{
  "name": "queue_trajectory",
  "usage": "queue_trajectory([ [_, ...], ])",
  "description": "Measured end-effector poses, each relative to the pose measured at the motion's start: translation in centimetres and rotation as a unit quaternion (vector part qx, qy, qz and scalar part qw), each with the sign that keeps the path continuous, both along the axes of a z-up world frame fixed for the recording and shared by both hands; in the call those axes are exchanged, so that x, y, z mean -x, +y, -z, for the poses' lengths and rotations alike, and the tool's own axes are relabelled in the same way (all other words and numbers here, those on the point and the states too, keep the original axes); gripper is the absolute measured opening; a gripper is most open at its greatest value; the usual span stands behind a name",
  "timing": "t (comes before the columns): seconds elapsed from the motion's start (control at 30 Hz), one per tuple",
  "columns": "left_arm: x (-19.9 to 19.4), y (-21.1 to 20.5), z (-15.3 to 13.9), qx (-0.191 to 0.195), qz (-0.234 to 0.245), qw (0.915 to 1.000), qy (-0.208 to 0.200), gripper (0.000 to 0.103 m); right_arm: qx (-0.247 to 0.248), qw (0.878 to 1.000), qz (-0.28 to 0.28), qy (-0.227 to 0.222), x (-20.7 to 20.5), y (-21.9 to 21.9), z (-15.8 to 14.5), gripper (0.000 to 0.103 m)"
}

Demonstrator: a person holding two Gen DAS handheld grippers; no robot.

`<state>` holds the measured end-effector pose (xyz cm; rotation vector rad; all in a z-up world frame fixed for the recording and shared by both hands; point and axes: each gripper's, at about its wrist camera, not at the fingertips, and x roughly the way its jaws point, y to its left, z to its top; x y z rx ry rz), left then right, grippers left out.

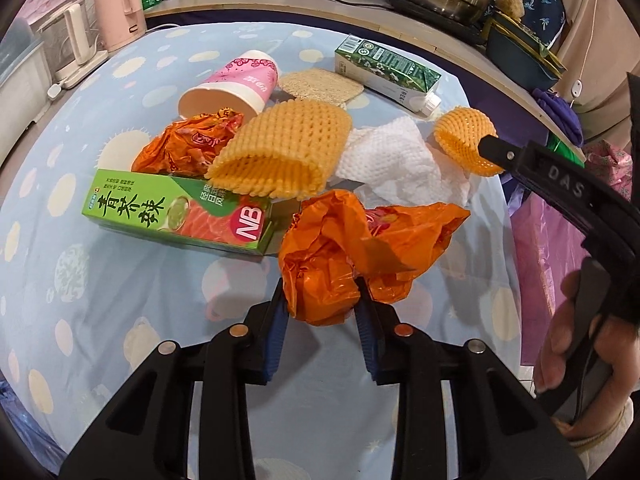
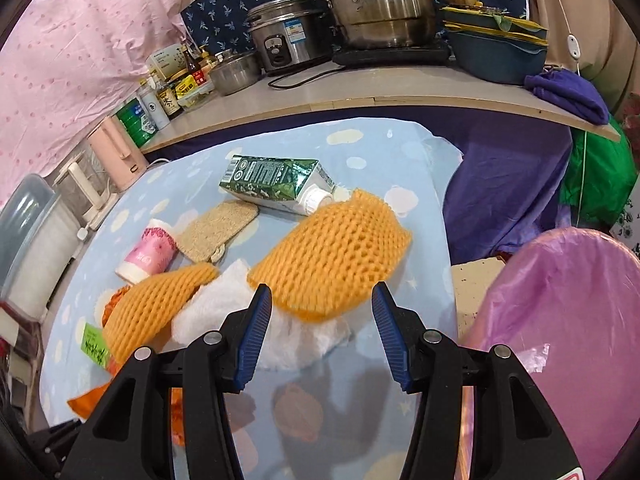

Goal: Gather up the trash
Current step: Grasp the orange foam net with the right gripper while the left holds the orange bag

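Item: orange plastic bag [image 1: 340, 256], crumpled. Your left gripper [image 1: 322, 300] is pinched on its lower bunch; the rest hangs loose toward the green box [image 1: 176, 212].

Item: small foam fruit net [image 2: 332, 256], lying straight ahead of your right gripper [image 2: 320, 304], its long axis slanting up to the right. Jaws stand about half open with nothing between the pads; the net's near edge sits at the fingertips, on the white paper towel [image 2: 288, 340].

Item: bin with pink liner [image 2: 568, 304], off the table's right edge, nearest your right hand. Judged open route: rightward over the edge.

Remaining: large foam net [image 1: 280, 152], pink cup [image 1: 236, 84], carton [image 1: 388, 72].
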<state>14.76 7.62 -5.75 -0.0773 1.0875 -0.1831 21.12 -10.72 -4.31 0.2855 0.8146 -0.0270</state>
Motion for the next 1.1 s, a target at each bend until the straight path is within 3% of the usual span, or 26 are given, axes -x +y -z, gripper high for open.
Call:
queue_trajectory([
  [0.07,-0.1,0.1,0.0,0.001,0.000,1.0000,0.001,0.031,0.002,1.000,-0.001,0.002,-0.8,0.0,0.3,0.050],
  [0.1,-0.2,0.1,0.0,0.001,0.001,1.0000,0.001,0.031,0.003,1.000,0.000,0.006,-1.3,0.0,0.6,0.045],
  [0.2,-0.3,0.1,0.1,0.003,0.003,1.0000,0.003,0.031,-0.006,1.000,-0.002,0.020,-2.0,-0.2,1.6,0.019],
  [0.27,-0.3,0.0,0.2,0.003,0.005,1.0000,0.004,0.031,-0.008,1.000,-0.001,0.024,-2.0,-0.4,1.9,0.011],
  [0.3,-0.3,-0.1,0.2,0.002,0.007,1.0000,0.004,0.031,-0.007,1.000,-0.001,0.025,-1.9,-0.4,2.0,0.001],
  [0.47,-0.2,-0.3,0.2,0.000,0.008,1.0000,0.003,0.031,-0.017,1.000,0.006,0.020,-1.0,-1.1,1.7,0.002],
  [0.53,-0.1,-0.3,0.1,0.001,0.007,1.0000,0.001,0.031,-0.027,0.999,0.021,0.013,-0.8,-1.7,1.1,0.017],
  [0.6,-0.1,-0.3,0.1,0.001,0.007,1.0000,-0.001,0.031,-0.051,0.998,0.035,0.009,-0.8,-2.5,0.7,0.070],
  [0.7,0.0,-0.3,0.0,0.002,0.007,1.0000,-0.002,0.031,-0.057,0.997,0.053,-0.005,-1.5,-3.3,0.1,0.071],
  [0.83,-0.1,-0.3,-0.1,0.002,0.008,1.0000,-0.003,0.031,-0.063,0.997,0.048,0.017,-3.6,-3.5,1.2,0.071],
  [0.9,-0.2,-0.2,-0.2,0.002,0.007,1.0000,-0.005,0.031,-0.071,0.996,0.046,0.032,-4.5,-3.3,2.1,0.063],
  [0.97,-0.3,-0.1,-0.3,0.002,0.006,1.0000,-0.006,0.031,-0.079,0.995,0.040,0.044,-5.0,-3.2,3.1,0.049],
  [1.03,-0.3,0.0,-0.4,0.003,0.005,1.0000,-0.007,0.031,-0.087,0.994,0.038,0.050,-5.0,-3.1,3.6,0.025],
  [1.1,-0.3,0.1,-0.4,0.003,0.003,1.0000,-0.007,0.031,-0.091,0.994,0.036,0.049,-4.6,-3.0,3.6,0.017],
])
